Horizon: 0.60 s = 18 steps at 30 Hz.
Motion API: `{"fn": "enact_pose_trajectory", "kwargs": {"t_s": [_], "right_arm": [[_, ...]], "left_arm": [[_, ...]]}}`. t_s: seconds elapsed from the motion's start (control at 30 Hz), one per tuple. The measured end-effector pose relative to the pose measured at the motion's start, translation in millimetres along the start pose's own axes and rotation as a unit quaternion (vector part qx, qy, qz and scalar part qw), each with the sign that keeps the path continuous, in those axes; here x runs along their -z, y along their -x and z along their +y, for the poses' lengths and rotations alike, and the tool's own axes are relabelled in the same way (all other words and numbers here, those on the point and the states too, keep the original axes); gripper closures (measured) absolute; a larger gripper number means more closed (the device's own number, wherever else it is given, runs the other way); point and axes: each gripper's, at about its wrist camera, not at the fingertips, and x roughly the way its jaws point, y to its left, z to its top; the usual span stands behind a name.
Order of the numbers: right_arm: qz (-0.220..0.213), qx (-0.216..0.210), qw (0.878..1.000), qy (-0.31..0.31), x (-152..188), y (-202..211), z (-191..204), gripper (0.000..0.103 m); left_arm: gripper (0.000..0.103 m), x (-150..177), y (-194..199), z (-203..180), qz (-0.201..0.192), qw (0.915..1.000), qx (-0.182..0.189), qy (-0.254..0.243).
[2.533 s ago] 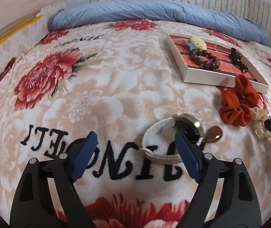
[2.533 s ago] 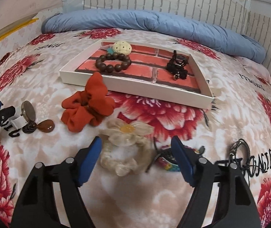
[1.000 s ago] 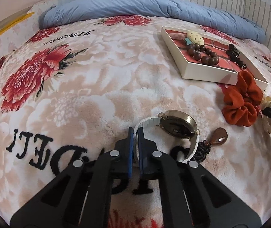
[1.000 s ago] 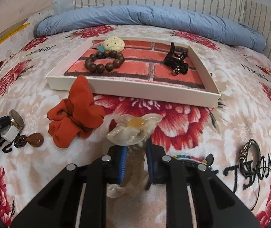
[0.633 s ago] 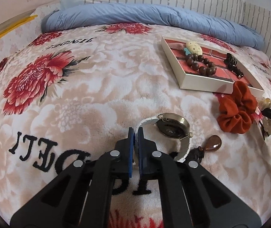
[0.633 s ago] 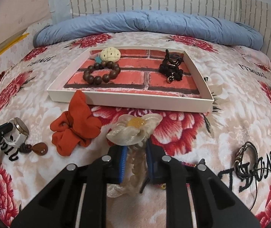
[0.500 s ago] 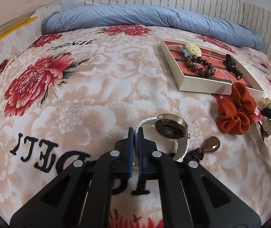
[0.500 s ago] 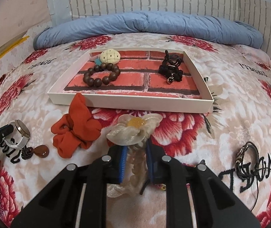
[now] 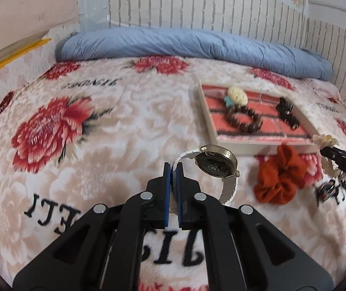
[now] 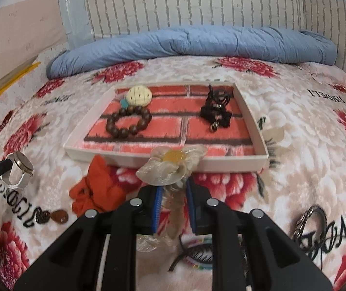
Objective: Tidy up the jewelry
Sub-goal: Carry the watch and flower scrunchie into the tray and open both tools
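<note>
Jaws clamped, your left gripper (image 9: 172,169) had raised the wristwatch (image 9: 215,166) by its white strap off the bed's blanket (image 9: 124,126); your right gripper (image 10: 173,189) had raised the cream flower scrunchie (image 10: 170,163). Both were lifted and near the tray (image 10: 257,162), likely their destination.

Floral fleece blanket (image 9: 114,131) covers the bed, rolled blue duvet (image 10: 197,43) along its far edge against a white brick-pattern wall (image 10: 197,4), and maybe a clear plastic sheet (image 9: 92,2) at the far-left corner.
</note>
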Motion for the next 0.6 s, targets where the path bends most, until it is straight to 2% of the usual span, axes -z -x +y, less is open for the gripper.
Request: {"fn": "enact_pose_trajectory", "kwargs": {"t_s": [0.37, 0.6], "right_arm": [[-0.028, 0.005, 1.000, -0.003, -46, -9, -30, 0.084], [-0.039, 0.013, 0.999, -0.004, -67, -31, -48, 0.084]], "left_arm": [[0.099, -61, -27, -57, -0.029, 0.9980, 0.053, 0.017], [0.099, -83, -58, -94, -0.032, 0.9978, 0.057, 0.007]]}}
